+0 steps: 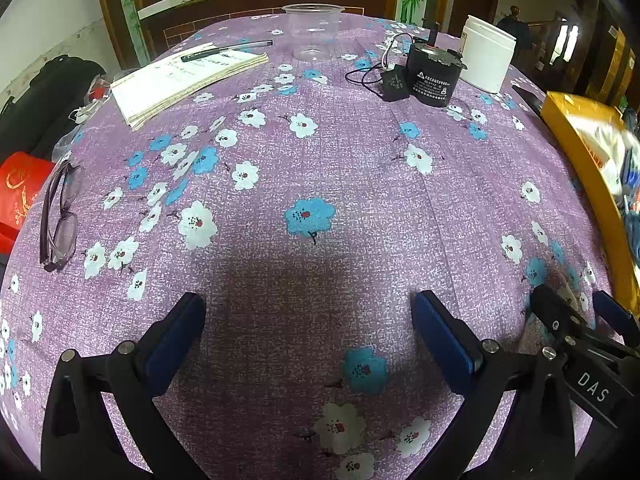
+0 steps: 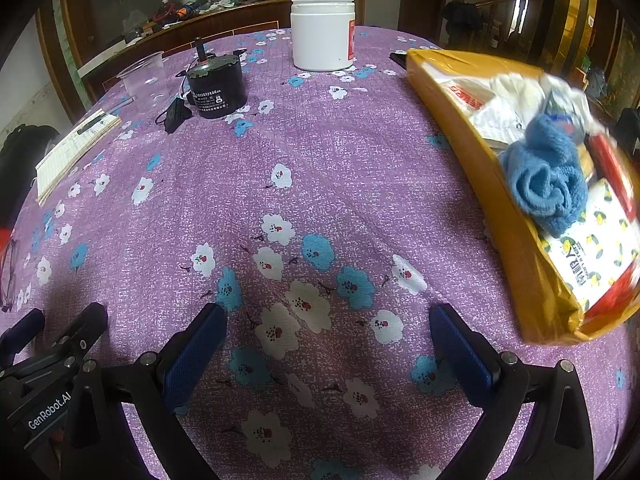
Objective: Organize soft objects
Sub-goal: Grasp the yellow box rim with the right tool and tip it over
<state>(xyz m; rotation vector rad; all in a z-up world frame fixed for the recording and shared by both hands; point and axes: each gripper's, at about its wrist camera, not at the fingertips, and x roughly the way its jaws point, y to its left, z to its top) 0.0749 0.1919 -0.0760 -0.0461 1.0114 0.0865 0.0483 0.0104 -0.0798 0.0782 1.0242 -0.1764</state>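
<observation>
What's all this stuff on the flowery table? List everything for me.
tablecloth: one, purple with flowers, covers table
notebook: one, white, far left
pen: one, black, on notebook
plastic cup: one, clear, far middle
motor: one, black, with wires, far right
jar: one, white, behind motor
glasses: one pair, purple, left edge
box: one, yellow, right side
blue cloth: one, bundled, inside box
left gripper: open, empty
right gripper: open, empty
</observation>
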